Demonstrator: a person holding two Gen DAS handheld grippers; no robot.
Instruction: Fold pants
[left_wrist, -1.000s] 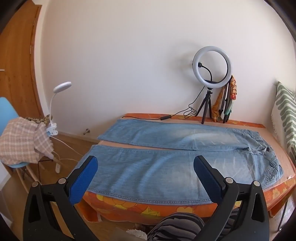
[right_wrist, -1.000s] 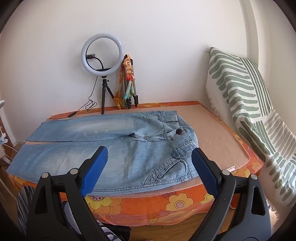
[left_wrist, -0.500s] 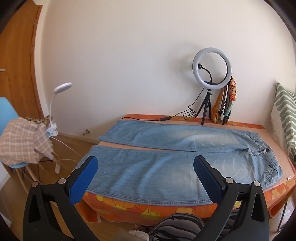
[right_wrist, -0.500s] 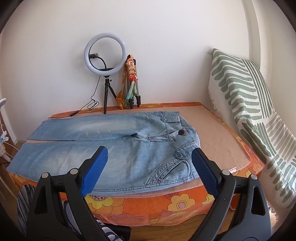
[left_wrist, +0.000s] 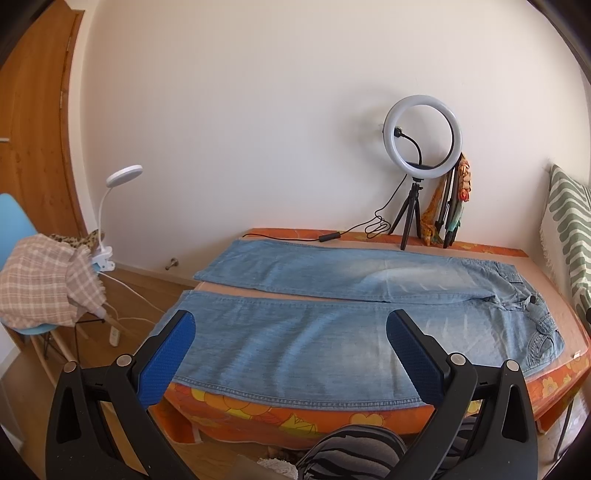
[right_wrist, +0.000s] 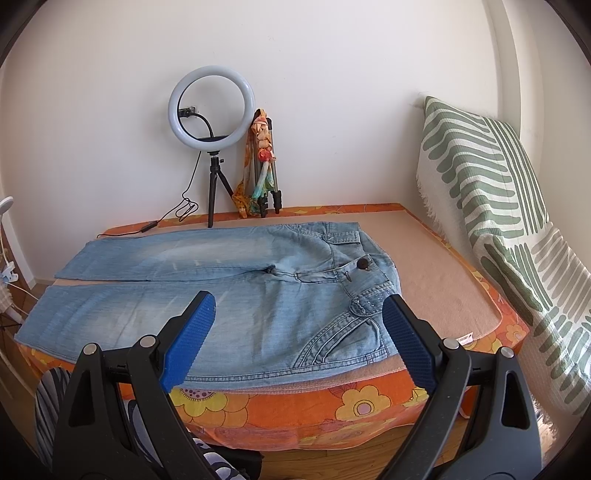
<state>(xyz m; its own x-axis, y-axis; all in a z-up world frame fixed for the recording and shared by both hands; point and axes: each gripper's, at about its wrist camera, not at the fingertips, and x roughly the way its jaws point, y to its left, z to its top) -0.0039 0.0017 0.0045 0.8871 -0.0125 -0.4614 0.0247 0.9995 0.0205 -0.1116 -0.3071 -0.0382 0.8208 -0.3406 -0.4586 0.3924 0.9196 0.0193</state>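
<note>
Light blue jeans (left_wrist: 295, 332) (right_wrist: 258, 295) lie flat and unfolded on a bed, legs side by side pointing left, waistband with a dark button (right_wrist: 364, 263) to the right. My left gripper (left_wrist: 290, 325) stands open in front of the near leg, short of the bed edge, with nothing between its blue pads. My right gripper (right_wrist: 299, 308) is also open and empty, held before the waist and pocket area, apart from the cloth.
The bed (right_wrist: 295, 402) has an orange flowered cover. A ring light on a tripod (left_wrist: 421, 147) (right_wrist: 211, 110) and a folded tripod with a scarf (right_wrist: 262, 166) stand at the back wall. A striped green cushion (right_wrist: 498, 206) leans at right. A chair with cloth (left_wrist: 40, 288) and clip lamp (left_wrist: 122, 177) stand left. A striped-clad knee (left_wrist: 354, 458) is below.
Both views have drifted slightly, the right one shifting a little rightward along the bed. The jeans lie unchanged and both grippers stay open.
</note>
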